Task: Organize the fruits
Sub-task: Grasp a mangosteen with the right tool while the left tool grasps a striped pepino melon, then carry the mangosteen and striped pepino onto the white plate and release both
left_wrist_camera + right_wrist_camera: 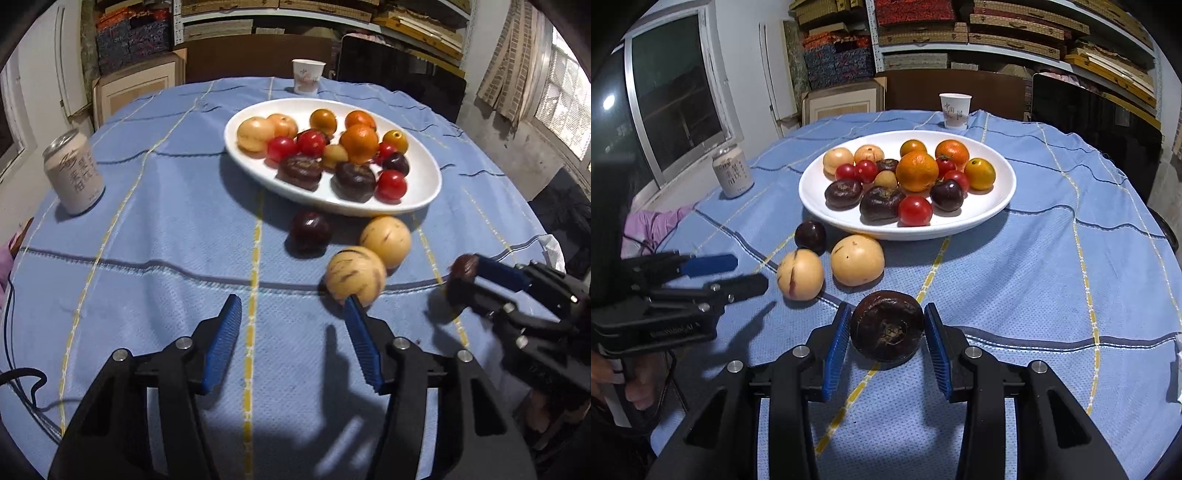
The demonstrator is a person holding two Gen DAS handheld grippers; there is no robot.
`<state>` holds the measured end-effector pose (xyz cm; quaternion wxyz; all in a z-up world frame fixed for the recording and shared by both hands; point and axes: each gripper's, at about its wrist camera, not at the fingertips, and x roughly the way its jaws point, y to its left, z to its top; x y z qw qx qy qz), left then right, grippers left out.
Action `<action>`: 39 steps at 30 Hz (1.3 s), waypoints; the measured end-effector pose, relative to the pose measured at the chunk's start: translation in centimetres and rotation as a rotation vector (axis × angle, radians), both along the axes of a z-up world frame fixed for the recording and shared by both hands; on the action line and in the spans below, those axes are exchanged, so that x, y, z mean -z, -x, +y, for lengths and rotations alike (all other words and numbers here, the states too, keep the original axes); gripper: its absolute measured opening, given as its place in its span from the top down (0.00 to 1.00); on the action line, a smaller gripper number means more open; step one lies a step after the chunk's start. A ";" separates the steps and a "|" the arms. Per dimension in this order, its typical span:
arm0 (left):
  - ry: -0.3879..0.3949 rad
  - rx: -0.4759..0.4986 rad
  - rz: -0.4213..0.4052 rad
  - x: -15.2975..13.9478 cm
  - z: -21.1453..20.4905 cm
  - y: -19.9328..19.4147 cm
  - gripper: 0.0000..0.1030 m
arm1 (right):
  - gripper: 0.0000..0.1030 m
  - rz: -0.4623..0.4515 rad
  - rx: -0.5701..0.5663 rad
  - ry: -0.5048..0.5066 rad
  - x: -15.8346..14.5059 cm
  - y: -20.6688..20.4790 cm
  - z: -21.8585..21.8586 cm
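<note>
We hold the right gripper [886,332] clamped on a dark purple fruit [887,325], its blue pads pressing both flanks, stem end facing the camera. It sits above the blue checked tablecloth [1034,266], near the table's front edge. In the left wrist view the same fruit [464,266] shows at the tips of that gripper [471,275], by the right edge of the table.

Our left gripper [291,314] stands with its jaws apart and nothing between them. The nearer of two pale yellow fruits [355,275] lies just beyond its right finger, which overlaps the fruit's lower edge in the picture; we cannot tell whether they touch. The second yellow fruit [386,240] lies just behind it, and a loose dark plum [309,230] sits beside them, all three on the cloth in front of the white oval plate [424,192].

The plate sits toward the middle of the table and carries oranges, small red tomatoes, dark purple fruits and pale yellow ones. A drink can [72,171] stands near the left edge and a paper cup [307,75] at the far edge.
</note>
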<state>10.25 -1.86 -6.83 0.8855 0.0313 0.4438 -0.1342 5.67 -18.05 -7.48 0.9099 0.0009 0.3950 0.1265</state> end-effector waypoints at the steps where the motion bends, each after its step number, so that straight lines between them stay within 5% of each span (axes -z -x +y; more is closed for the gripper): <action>1: -0.005 0.012 -0.002 0.1 -0.5 -0.1 0.44 | 0.60 0.006 0.000 0.002 0.1 -0.1 0.0; 9: -0.085 0.054 -0.001 1.9 -3.6 -1.3 0.42 | 0.61 0.035 0.024 -0.013 0.5 -0.2 -0.5; 13: -0.072 0.068 -0.007 2.0 -3.7 -1.6 0.61 | 0.61 0.040 0.014 -0.014 0.6 -0.1 -0.5; 22: -0.017 0.081 -0.058 1.0 -2.6 -0.2 0.61 | 0.61 0.032 0.019 -0.007 0.4 0.1 -0.4; 39: -0.037 0.057 -0.083 0.4 -1.0 2.0 0.61 | 0.61 0.020 0.032 0.029 0.4 1.3 0.1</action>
